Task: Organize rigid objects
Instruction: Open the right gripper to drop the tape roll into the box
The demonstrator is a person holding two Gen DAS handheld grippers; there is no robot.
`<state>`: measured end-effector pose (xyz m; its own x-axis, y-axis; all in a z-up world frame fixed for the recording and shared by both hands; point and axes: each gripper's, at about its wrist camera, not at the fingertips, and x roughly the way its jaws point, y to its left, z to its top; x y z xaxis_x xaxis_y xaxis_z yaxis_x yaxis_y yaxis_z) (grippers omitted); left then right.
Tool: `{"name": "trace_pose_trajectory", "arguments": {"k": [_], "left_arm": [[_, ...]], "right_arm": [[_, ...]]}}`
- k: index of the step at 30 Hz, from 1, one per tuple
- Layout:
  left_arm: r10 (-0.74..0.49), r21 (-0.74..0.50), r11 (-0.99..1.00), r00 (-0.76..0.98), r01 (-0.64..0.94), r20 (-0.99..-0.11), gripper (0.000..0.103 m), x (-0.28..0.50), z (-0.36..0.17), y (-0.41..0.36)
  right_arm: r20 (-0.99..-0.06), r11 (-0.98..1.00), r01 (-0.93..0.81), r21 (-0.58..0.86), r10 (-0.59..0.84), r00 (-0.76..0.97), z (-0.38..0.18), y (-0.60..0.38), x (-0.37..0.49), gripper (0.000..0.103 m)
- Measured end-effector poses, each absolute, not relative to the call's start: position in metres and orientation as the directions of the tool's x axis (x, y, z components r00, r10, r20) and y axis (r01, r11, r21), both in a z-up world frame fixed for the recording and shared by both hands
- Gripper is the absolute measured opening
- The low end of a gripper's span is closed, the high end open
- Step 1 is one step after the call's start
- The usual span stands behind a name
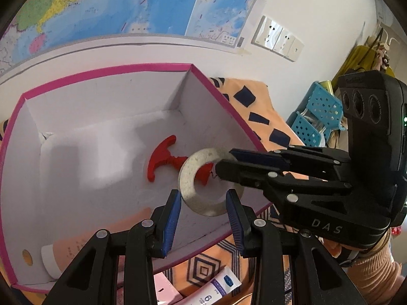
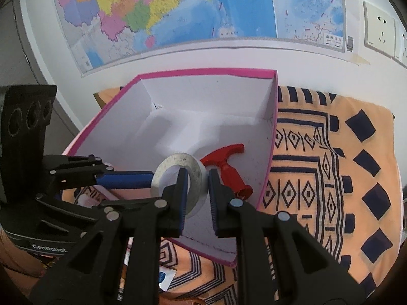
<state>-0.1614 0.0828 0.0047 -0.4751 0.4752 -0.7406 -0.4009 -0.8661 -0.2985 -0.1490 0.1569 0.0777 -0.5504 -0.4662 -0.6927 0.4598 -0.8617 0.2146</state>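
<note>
Pink box (image 2: 269, 137) sits open on the table, so drops go straight in. Red handle (image 2: 226, 164) already lies on the box floor. Metal ring (image 1: 203, 180) hangs over the box, just above the handle: left tongs (image 1: 203, 203) clamp its sides, right tongs (image 2: 195, 193) pinch its rim, likely to steady it for lowering.

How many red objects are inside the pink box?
1: a red T-handle tool lies on the floor of the pink box, behind the metal ring. More could be hidden behind the hand-held grippers.
</note>
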Motion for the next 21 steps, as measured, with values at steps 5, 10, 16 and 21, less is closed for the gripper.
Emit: {"name": "trace_pose_trajectory", "arguments": {"k": [5,10,16,21], "left_arm": [[0.449,-0.285,-0.882,-0.483,-0.376,-0.752,0.036,-0.16,0.004,0.079],[0.43,-0.26,-0.894,-0.535,-0.365,-0.727,0.038,-0.146,0.013,0.068],[0.423,-0.249,-0.901,-0.595,-0.355,-0.684,0.039,-0.118,0.025,0.052],[0.425,-0.24,-0.9,-0.616,-0.363,-0.663,0.045,-0.091,0.027,0.043]], "right_arm": [[-0.721,-0.875,0.445,0.189,-0.432,-0.542,0.074,0.155,-0.148,0.028],[-0.696,-0.875,0.446,0.188,-0.439,-0.568,0.082,0.162,-0.135,0.039],[-0.65,-0.857,0.447,0.256,-0.495,-0.576,0.088,0.178,-0.114,0.039],[-0.616,-0.84,0.463,0.283,-0.53,-0.583,0.093,0.187,-0.092,0.039]]}}
